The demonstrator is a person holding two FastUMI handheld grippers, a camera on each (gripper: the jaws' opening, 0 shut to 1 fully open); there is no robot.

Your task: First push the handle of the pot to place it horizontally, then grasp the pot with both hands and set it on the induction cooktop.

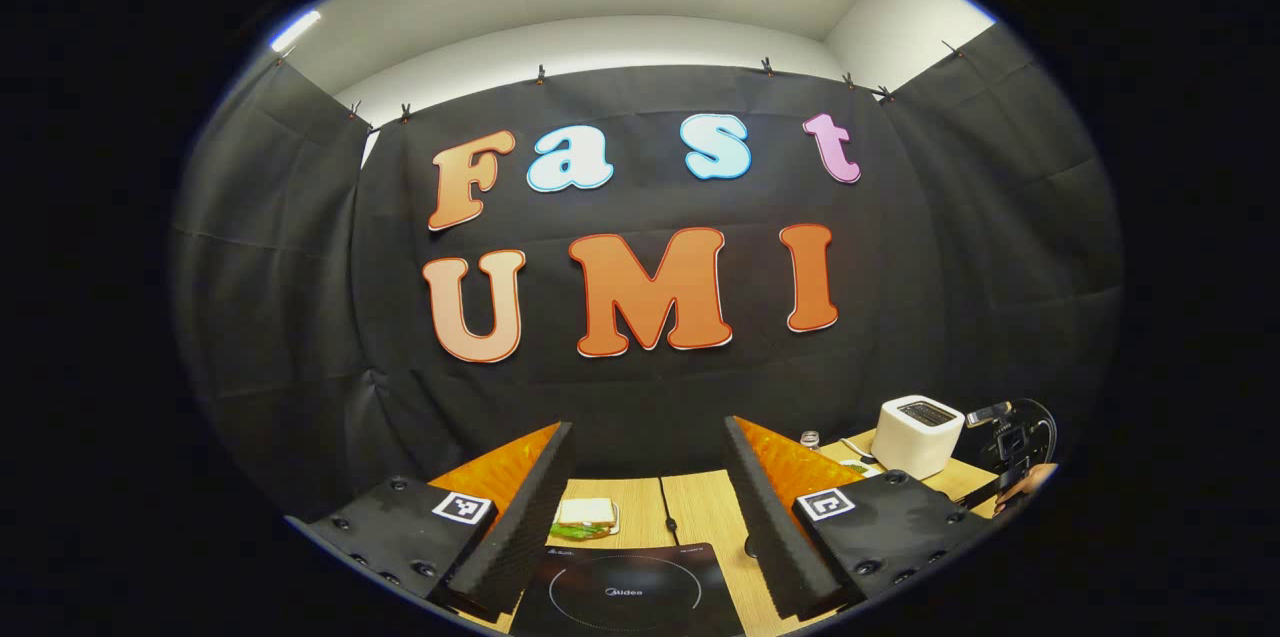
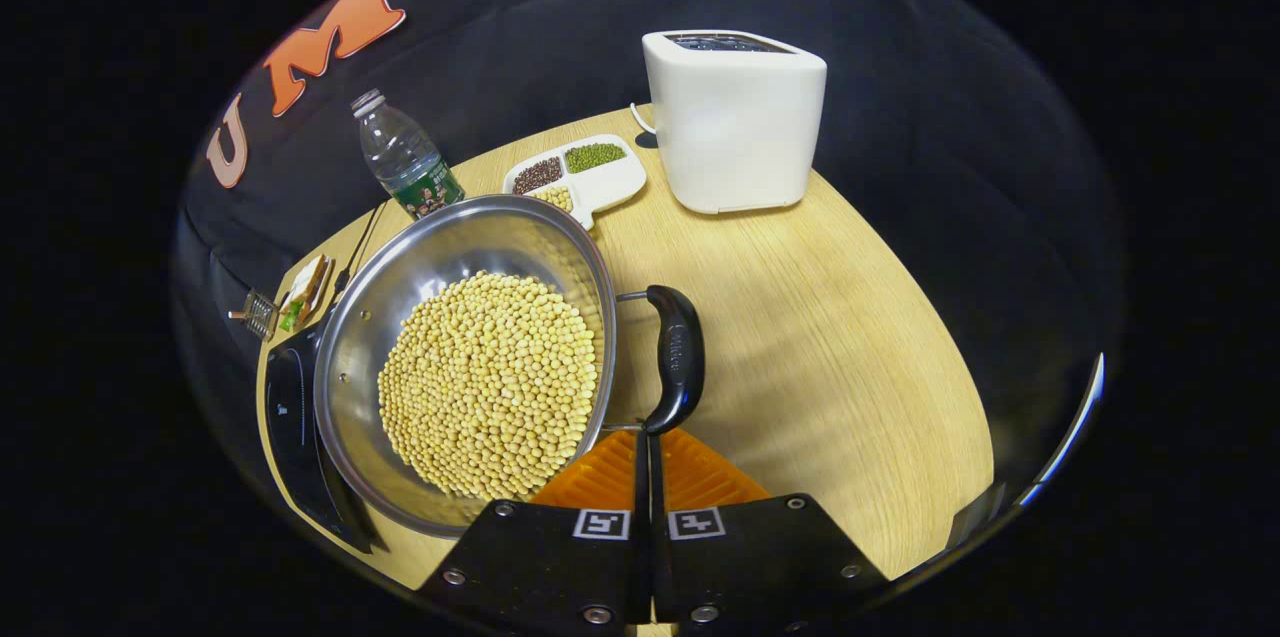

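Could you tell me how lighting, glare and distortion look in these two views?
Left gripper view: ceiling strip light blown out, cloth wall bowed by fisheye. Right gripper view: sharp and evenly lit, soft sheen inside the steel pot, table edge curved, toaster casting a faint shadow.

The left claw (image 1: pixel 648 517) is held level with its fingers spread wide apart. The right claw (image 2: pixel 648 462) tilts downward, its two fingers pressed together with nothing between them.

Shiny metal pot (image 2: pixel 400 297), matt wood table (image 2: pixel 820 337)
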